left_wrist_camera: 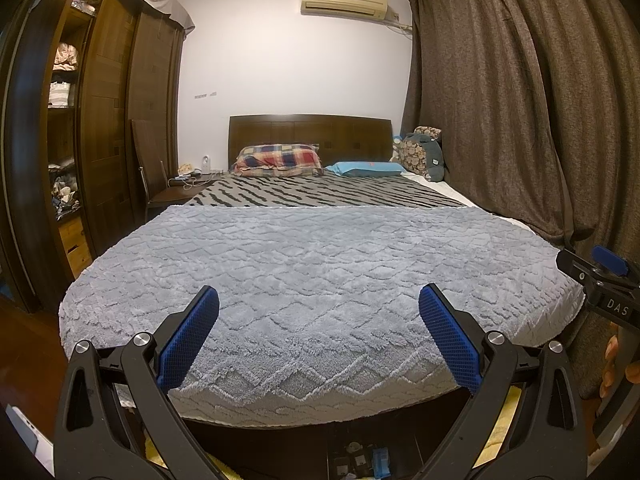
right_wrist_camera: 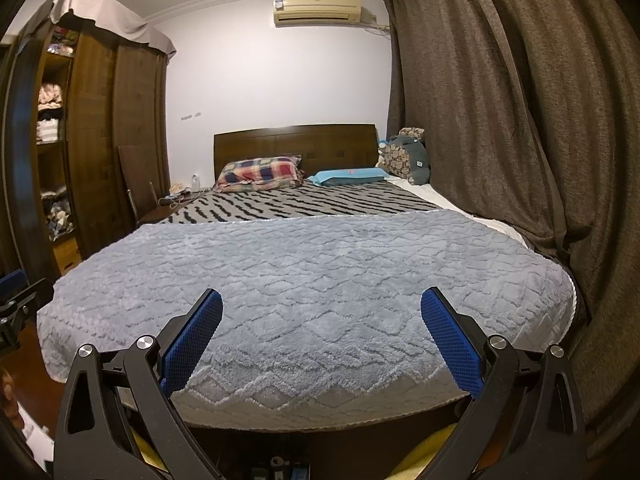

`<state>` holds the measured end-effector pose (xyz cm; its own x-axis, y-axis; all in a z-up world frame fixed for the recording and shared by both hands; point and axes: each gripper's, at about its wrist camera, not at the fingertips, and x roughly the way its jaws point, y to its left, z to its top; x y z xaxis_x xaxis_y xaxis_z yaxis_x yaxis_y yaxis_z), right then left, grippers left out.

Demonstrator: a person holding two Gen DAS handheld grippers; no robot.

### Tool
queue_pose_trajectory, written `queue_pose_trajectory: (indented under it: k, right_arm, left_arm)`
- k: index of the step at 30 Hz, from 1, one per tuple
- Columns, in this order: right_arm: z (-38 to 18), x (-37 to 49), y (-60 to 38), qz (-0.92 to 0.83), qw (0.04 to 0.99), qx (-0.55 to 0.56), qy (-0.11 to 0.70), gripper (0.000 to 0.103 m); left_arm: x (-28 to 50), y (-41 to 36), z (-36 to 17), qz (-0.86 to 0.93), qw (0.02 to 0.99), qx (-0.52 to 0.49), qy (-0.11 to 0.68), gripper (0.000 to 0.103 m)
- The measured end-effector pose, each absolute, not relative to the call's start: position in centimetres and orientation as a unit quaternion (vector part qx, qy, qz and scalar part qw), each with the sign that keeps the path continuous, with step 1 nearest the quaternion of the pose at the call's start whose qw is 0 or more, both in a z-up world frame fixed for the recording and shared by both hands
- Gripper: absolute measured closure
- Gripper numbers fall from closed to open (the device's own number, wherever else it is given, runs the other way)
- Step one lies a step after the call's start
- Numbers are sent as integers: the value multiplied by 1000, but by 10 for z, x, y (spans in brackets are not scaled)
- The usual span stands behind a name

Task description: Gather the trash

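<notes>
My left gripper (left_wrist_camera: 319,296) is open, its blue pads (left_wrist_camera: 188,344) spread wide over the foot of a bed with a grey fluffy blanket (left_wrist_camera: 320,264). My right gripper (right_wrist_camera: 322,296) is open too, held level beside it over the same blanket (right_wrist_camera: 312,264). Nothing sits between either pair of fingers. No trash shows on the bed. On the floor below the bed's foot lie some small dark items and a blue one (left_wrist_camera: 378,462), too small to identify. Part of the right gripper (left_wrist_camera: 604,276) shows at the left wrist view's right edge.
A striped cover (left_wrist_camera: 320,194), a plaid pillow (left_wrist_camera: 278,160) and a blue pillow (left_wrist_camera: 368,169) lie toward the headboard. A wooden wardrobe (left_wrist_camera: 108,120) stands left with a chair (left_wrist_camera: 156,176) by it. Brown curtains (left_wrist_camera: 520,100) hang close along the right. Something yellow (right_wrist_camera: 432,446) lies on the floor.
</notes>
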<state>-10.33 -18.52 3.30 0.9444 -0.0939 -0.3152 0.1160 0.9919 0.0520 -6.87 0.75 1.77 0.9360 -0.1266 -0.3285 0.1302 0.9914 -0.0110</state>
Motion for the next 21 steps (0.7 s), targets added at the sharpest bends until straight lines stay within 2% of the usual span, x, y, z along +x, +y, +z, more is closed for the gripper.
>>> queue_pose_trajectory:
  k: [21]
  right_arm:
    - [32,-105,-185,-57,985,39,160,3]
  left_arm:
    - [-70,8,17,-66,984,5,166,8]
